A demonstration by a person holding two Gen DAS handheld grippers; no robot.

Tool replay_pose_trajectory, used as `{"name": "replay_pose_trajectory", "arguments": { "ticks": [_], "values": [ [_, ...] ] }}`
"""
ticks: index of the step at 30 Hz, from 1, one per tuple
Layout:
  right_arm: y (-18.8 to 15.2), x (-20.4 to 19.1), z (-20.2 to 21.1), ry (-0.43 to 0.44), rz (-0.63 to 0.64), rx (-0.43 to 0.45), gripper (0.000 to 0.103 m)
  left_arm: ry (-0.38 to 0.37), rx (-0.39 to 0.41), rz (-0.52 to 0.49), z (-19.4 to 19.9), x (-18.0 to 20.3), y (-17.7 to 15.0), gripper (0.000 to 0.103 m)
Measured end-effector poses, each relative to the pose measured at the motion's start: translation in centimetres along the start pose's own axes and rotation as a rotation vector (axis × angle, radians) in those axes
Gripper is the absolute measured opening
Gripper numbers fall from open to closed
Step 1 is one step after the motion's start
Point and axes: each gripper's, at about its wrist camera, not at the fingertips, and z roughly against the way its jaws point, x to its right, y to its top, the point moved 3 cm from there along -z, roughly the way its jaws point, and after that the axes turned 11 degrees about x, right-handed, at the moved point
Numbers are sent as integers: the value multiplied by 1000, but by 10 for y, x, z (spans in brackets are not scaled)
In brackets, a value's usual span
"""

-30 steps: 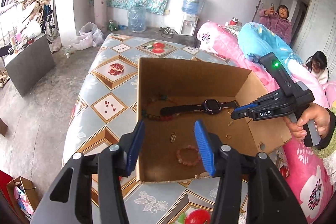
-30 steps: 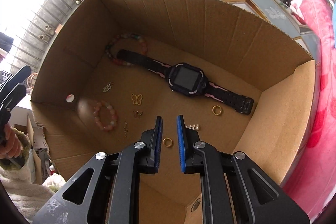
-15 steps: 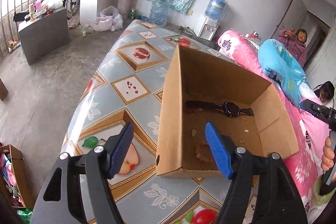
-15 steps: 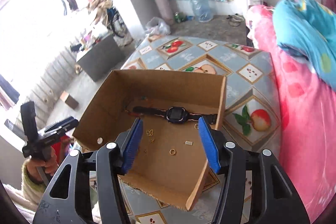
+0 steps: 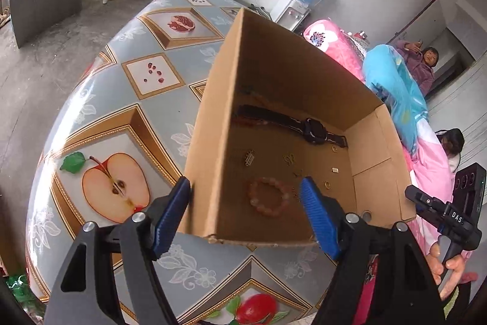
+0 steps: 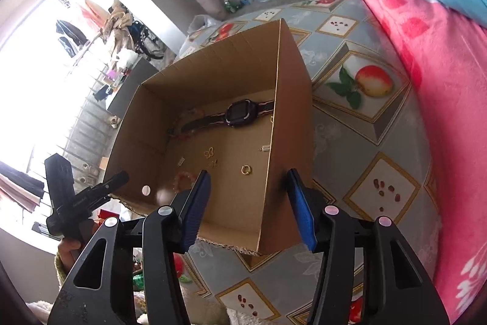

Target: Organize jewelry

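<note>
Both tongs stand empty, left tongs (image 5: 245, 210) wide and right tongs (image 6: 248, 200) closing, each astride a near corner of the cardboard box (image 5: 213, 142), bead bracelet (image 5: 268, 200) nearest the left.

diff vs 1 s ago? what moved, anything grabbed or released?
The right gripper backed out of the cardboard box and now straddles its right wall, nothing pinched, jaws closing. It left the gold ring on the floor. The left gripper opened and straddles the box's left wall, not gripping. The watch, the pink bead bracelet and the small charms lie as before.
</note>
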Motion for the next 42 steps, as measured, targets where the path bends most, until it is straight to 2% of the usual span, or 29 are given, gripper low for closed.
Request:
{"name": "replay_pose_trajectory", "arguments": {
  "ticks": [4, 14, 19, 24, 28, 30, 32, 34, 38, 42],
  "values": [
    [-8, -5, 1, 13, 22, -1, 49, 43, 15, -18, 8, 0, -3, 72],
    [-32, 4, 25, 57, -29, 13, 49, 5, 3, -7, 46, 2, -33, 73],
    [-42, 10, 21, 46, -34, 23, 49, 9, -14, -7, 42, -1, -45, 73],
    [-42, 7, 34, 35, -18, 72, 49, 9, 67, -87, 55, 6, -50, 74],
    [-43, 4, 55, 12, 4, 140, 57, 40, 165, -122, 80, 13, -54, 75],
    [-45, 2, 65, 6, 15, 163, 59, 52, 233, -104, 96, 17, -55, 79],
    [-47, 0, 73, 1, 23, 180, 61, 42, 296, -91, 113, 22, -55, 88],
    [-49, -3, 79, -6, 35, 195, 62, 28, 345, -103, 127, 28, -56, 93],
    [-58, -16, 93, -14, 84, 219, 63, 18, 397, -171, 145, 45, -58, 98],
    [-72, -31, 106, -3, 143, 239, 69, 39, 409, -166, 154, 53, -61, 98]
  ]
}}
